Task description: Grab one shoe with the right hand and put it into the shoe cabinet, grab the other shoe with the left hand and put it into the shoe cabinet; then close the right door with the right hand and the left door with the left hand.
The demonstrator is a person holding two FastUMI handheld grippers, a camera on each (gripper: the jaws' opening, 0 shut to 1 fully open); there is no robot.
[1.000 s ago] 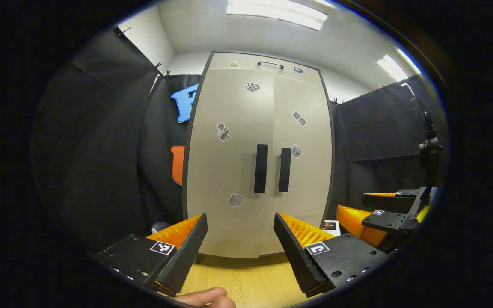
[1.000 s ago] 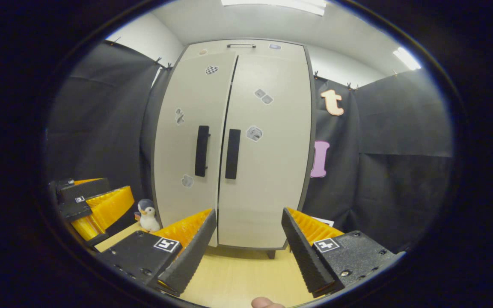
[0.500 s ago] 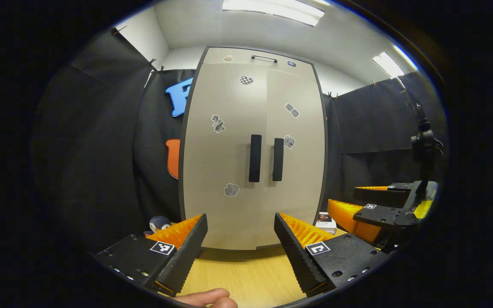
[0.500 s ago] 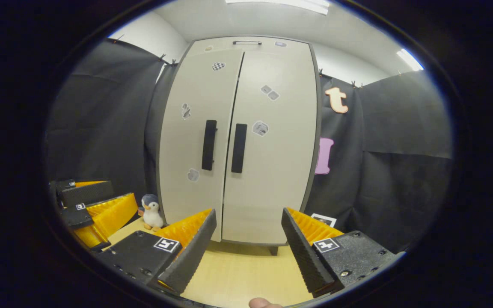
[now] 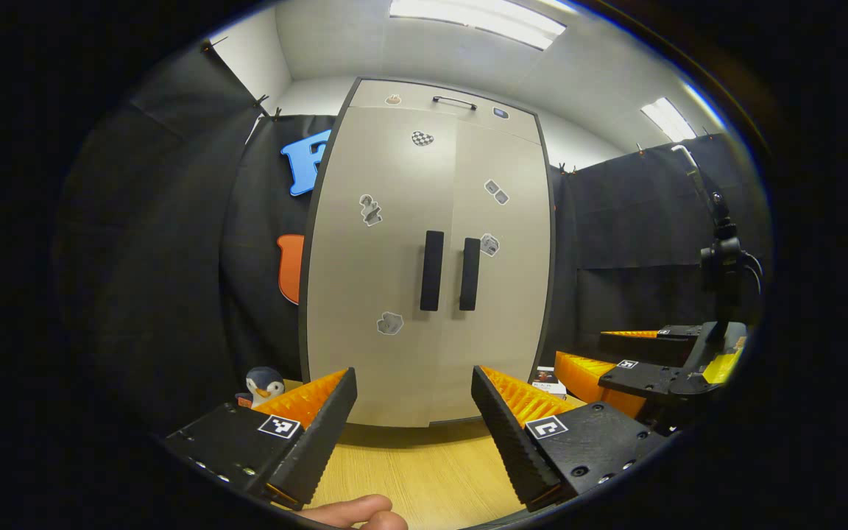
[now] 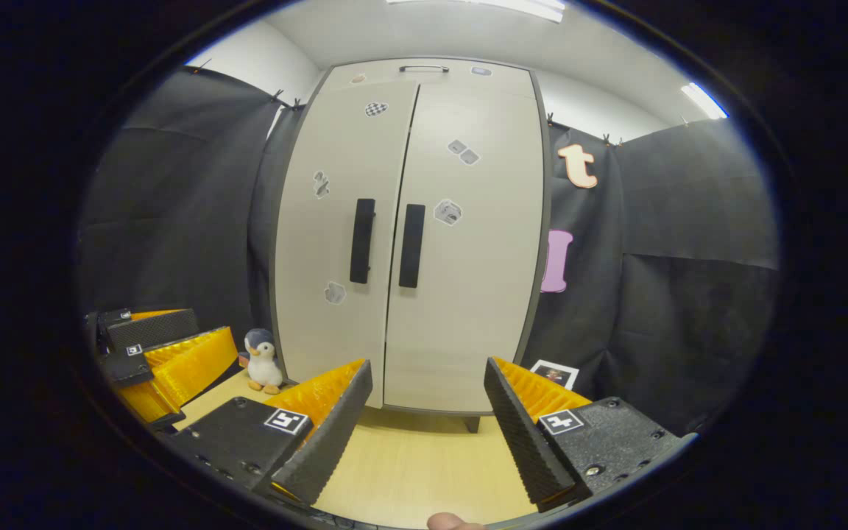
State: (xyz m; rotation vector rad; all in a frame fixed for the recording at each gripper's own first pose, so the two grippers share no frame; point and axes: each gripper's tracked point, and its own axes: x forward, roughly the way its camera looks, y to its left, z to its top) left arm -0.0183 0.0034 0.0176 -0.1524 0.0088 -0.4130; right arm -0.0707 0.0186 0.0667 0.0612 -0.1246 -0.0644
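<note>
A: Where are the shoes? I'm seeing none on the floor (image 6: 424,471).

B: Nor am I. Both doors of the cabinet (image 5: 424,294) are lying flush, handles (image 5: 450,271) side by side, so I'm judging the shoes are inside and the job is about finished. I can't check that with the doors shut.

A: And the tools?

B: The left gripper (image 5: 413,423) is hanging spread wide with nothing between its fingers, aimed at the foot of the cabinet and apart from it. The right gripper (image 6: 428,419) is the same: spread, empty, pointing at the lower doors.

A: So what is worrying you?

B: Three things. In the right gripper view the seam between the doors is looking slightly wider toward the top; that may be the lens, but if one door isn't latching, it could be drifting open. Second, the spread fingers are level with the door bottoms, so any push forward risks catching a finger on an edge and prying it out. Third, a toy penguin (image 6: 262,361) is standing just beside the left corner, and a small card (image 6: 555,373) is lying by the right one; a careless sweep sideways would be knocking either over.
</note>
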